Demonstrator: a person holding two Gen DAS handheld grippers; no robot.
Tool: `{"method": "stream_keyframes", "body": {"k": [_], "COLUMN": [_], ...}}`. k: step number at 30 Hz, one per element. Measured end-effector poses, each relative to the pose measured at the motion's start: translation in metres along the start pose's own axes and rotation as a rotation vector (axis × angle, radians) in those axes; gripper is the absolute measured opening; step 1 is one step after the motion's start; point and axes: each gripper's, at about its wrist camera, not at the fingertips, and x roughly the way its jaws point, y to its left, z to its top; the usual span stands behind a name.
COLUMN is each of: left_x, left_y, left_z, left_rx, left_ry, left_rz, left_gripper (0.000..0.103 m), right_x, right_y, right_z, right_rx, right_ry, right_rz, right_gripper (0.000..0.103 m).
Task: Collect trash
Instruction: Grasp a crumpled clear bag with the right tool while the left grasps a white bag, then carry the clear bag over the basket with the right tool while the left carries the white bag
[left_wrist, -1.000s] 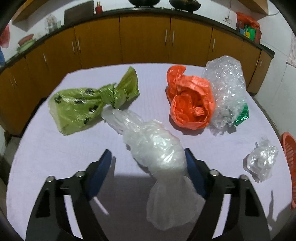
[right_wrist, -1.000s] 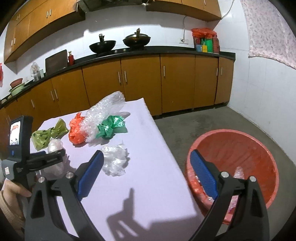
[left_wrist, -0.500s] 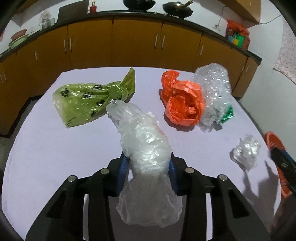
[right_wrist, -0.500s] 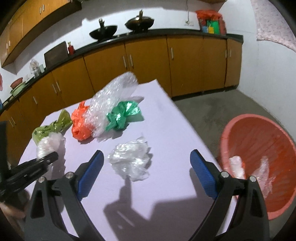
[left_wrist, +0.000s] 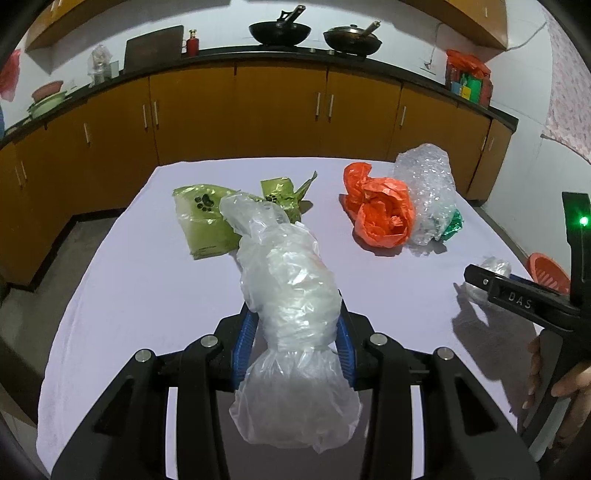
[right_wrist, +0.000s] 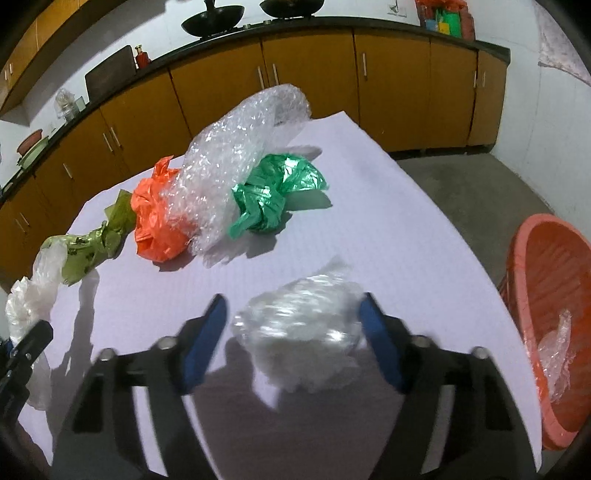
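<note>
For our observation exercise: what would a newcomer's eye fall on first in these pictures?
Probably the long translucent white plastic bag clamped in the left gripper in the foreground. Next, the crumpled bright orange plastic bag beside the clear bubble wrap on the white table, and the orange plastic basket on the floor.

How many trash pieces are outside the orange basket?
6: clear bag held by the left gripper; crumpled clear plastic inside the right gripper, jaws just closing; olive bag, orange bag, bubble wrap, green wrapper on the table.
</note>
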Motion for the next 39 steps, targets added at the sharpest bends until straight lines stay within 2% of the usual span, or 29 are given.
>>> {"method": "stream_keyframes", "body": {"k": [2, 6, 10, 23, 33, 39], "left_x": [-0.001, -0.006, -0.014, -0.044, -0.06, -0.059], "left_y": [0.0, -0.004, -0.012, -0.059, -0.108, -0.154], "left_z": [0.0, -0.001, 0.0, 0.006, 0.006, 0.01], "left_rx": [-0.006, -0.005, 0.001, 0.049, 0.102, 0.144], "left_ry": [0.001, -0.009, -0.023, -0.068, -0.087, -0.081], "left_rz": [-0.002, -0.011, -0.026, -0.12, -0.23, -0.32], "left_gripper": [0.04, 0.04, 0.04, 0.04, 0.04, 0.04], "right_x": [-0.002, -0.011, -0.03, -0.121, -0.185, -0.204], "right_y": [-0.002, -0.007, -0.012, -0.042, -0.081, -0.12], "right_z": [-0.001, -0.005, -0.01, -0.017, -0.032, -0.037], "right_rx": [0.003, -0.002, -0.005, -0.008, 0.003, 0.056], "right_ry": [-0.001, -0.01, -0.045, -0.234, -0.365, -0.393], "right_rz": [0.006, 0.019, 0.018, -0.014, -0.14, -0.225], "right_gripper": [0.051, 0.045, 0.045, 0.044, 0.044, 0.044]}}
